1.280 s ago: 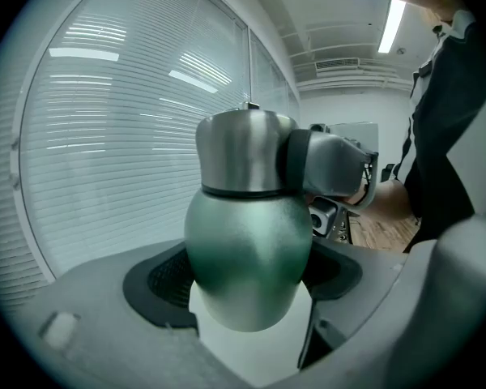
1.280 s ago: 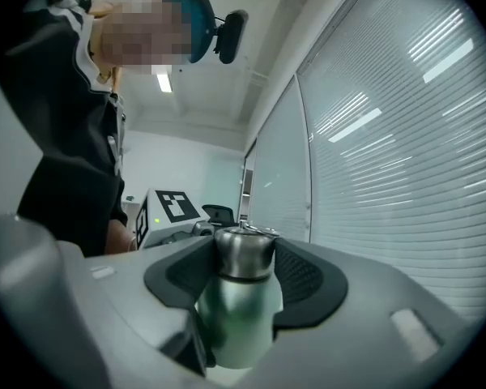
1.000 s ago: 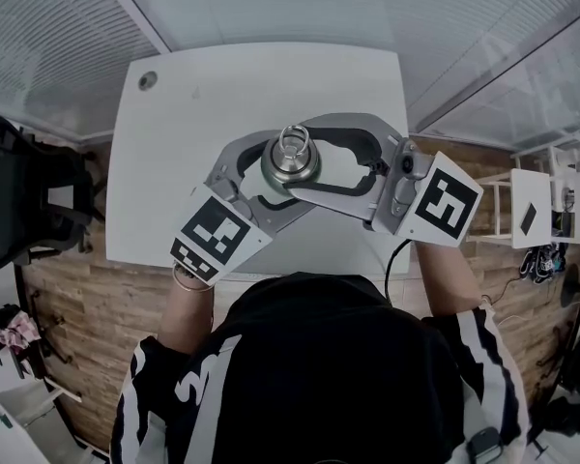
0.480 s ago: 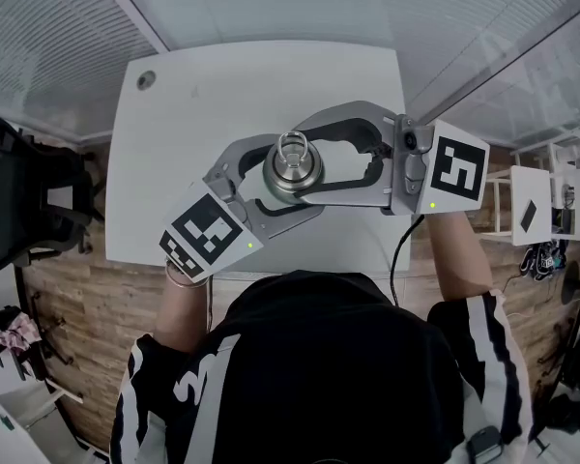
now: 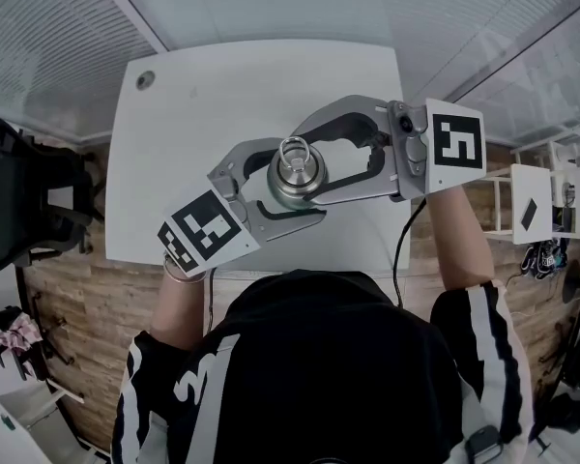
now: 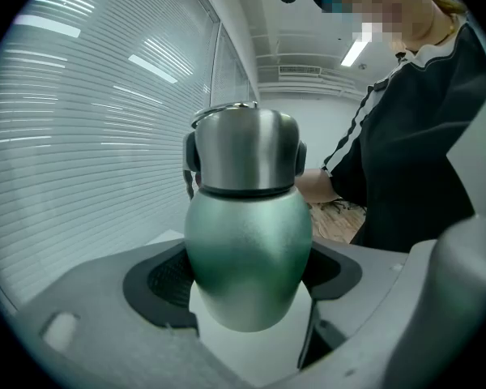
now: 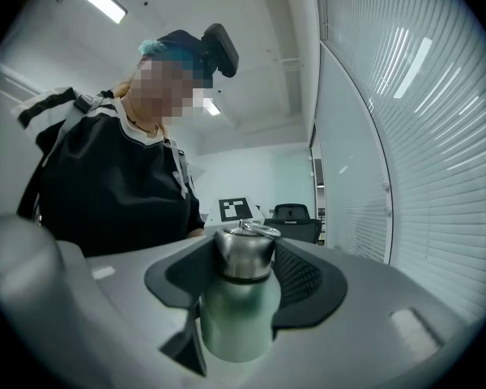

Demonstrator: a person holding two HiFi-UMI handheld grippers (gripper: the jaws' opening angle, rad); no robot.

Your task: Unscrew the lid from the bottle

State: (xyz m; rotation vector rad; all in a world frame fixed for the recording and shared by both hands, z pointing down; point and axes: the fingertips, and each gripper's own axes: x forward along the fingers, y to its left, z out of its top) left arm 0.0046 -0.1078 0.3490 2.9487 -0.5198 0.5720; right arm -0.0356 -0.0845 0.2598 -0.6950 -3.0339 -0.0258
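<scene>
clamps left claw (image 6: 245, 288) on the rounded lower body of the green bottle (image 6: 247, 241), dark pads pressed against both sides, bottle upright. clenches right claw (image 7: 241, 286) on the steel lid (image 7: 245, 254), pads tight on either side of it, lid sitting on the bottle neck with a dark seam under it and a thin wire loop on top.

from the head view: holds bottle over the white table (image 5: 222, 95), toward the near edge and a bit right of centre, with both claws meeting on it. brings left claw in from lower left and right claw in from the right, higher up at lid level, crossing over the left one at the bottle. cannot tell whether the bottle base rests on the table or hangs just above it.

left marker cube (image 5: 201, 235) at the table's near edge, right marker cube (image 5: 456, 141) just past the table's right edge. small round hole (image 5: 146, 80) near the table's far left corner. black chair (image 5: 24, 196) left of the table on wood floor (image 5: 77, 298). black top with white stripes (image 5: 319, 375) at the bottom of the head view. blinds (image 6: 81, 136) behind the bottle in the left gripper view.
</scene>
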